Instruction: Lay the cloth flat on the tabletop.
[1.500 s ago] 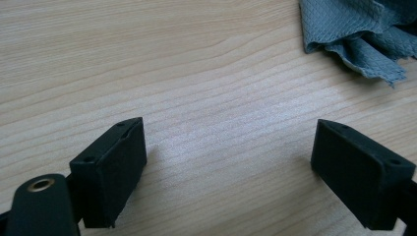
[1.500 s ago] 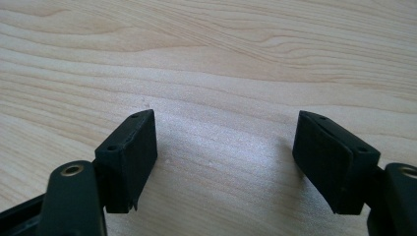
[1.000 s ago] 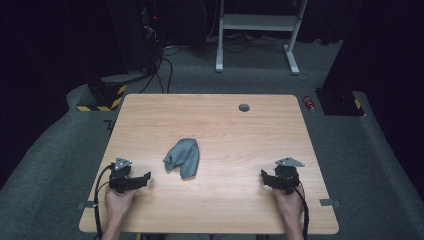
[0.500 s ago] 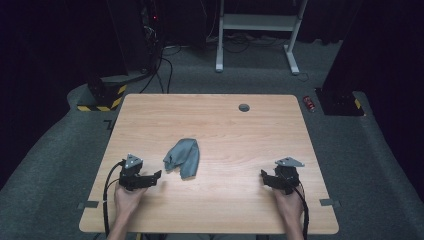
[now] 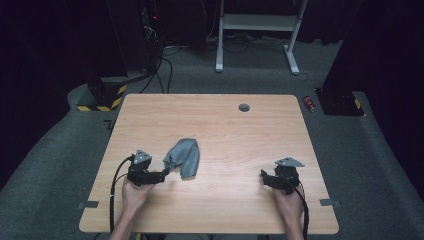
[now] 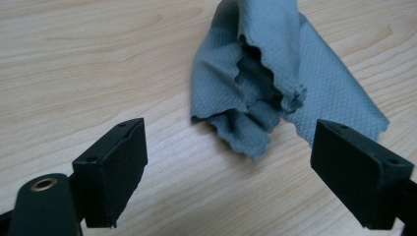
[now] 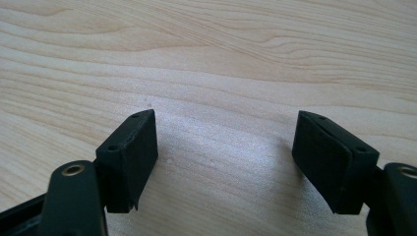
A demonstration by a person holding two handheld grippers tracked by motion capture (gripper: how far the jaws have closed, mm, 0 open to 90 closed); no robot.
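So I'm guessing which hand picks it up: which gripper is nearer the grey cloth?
Left. The left gripper sits open right at the cloth's near edge; the right gripper rests open far off to its right, over bare table.

Each hand-held gripper [image 5: 164, 174] is black, with blocky screw-holed jaws, a grey three-cornered top plate and a trailing black cable.

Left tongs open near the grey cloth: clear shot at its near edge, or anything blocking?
Probably yes. The left tongs are open, jaws apart on either side of the crumpled grey cloth, whose near edge lies just ahead. Bare table between them, nothing blocking.
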